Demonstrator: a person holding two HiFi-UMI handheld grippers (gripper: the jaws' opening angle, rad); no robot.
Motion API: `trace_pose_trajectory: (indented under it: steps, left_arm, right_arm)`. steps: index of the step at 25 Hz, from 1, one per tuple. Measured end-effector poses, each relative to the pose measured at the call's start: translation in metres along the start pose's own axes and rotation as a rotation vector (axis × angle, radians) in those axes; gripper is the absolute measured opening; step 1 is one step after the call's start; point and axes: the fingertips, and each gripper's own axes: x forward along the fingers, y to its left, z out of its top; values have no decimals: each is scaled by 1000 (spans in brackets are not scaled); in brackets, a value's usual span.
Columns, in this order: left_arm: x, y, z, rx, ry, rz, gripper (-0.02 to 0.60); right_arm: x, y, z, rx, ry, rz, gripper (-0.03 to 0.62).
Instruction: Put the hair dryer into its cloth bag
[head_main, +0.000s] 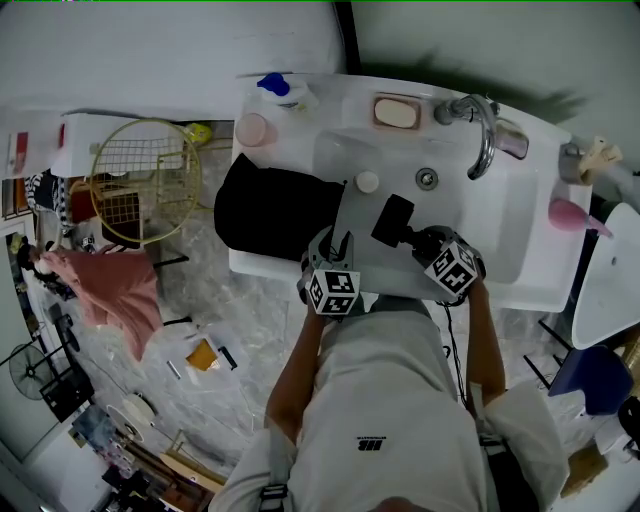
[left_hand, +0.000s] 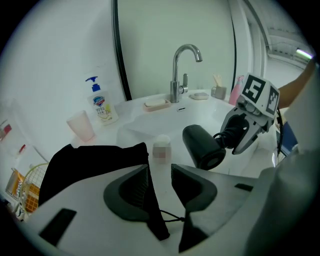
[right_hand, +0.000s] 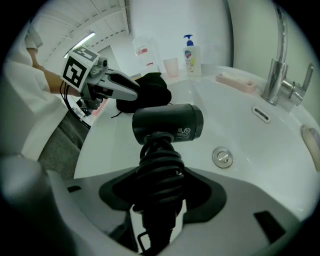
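My right gripper (right_hand: 159, 176) was clamped on the dryer (right_hand: 167, 122) by its handle, the jaws pressing on either side of the cord (right_hand: 159, 160) coiled round it. The barrel lay crosswise just past the jaw tips, held clear above the front of the basin (right_hand: 250, 145) and touching nothing. Beyond it the basin ran bare down to the drain (right_hand: 222, 156), and the tap (right_hand: 274, 82) stood well off at the back rim, so there was free space ahead and to the right.

My left gripper (left_hand: 159, 172) had its jaws parted and was pinching nothing (a fold of the bag (left_hand: 90, 160) ran along the inner face of the left jaw, with a thin string (left_hand: 172, 218) trailing below it, but a white gap showed between that fold and the right jaw). The bag lay black and flat on the left front of the counter (head_main: 262, 265). In the head view its far side reached past the counter's left edge.

Just beyond my left jaws a small bottle (left_hand: 161, 150) stood upright between the bag's near corner and the barrel, narrowing the way between them. The two grippers sat side by side at the counter's front edge. A cup (left_hand: 82, 125) and a pump (left_hand: 102, 105) stood at the back left, beyond the bag and well apart from both grippers.
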Motion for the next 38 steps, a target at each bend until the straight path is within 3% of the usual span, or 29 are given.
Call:
trace_pose_trajectory:
  steps: [8,22,24,26,30,38]
  left_arm:
    - [8,13,-24,63,85,134,195]
    - [17,26,-54,171,285,209,231]
    - [15,27,-56,187,283,226,218]
    - [12,28,-54,200,262,245,138]
    - [6,30,-49,193,215,254,57]
    - [-14,38,-28,20,104,186,37]
  right_arm:
    - [5,2,2,-37,11,28,262]
    - [7,3,5,-62,18,32,262]
    - [7,2,5,-62,17,30,262]
    - [7,2,5,-60,16,28,262]
    - [7,1,4,-56,15,26,262]
    - [2,7,11,-69,-2,35,262]
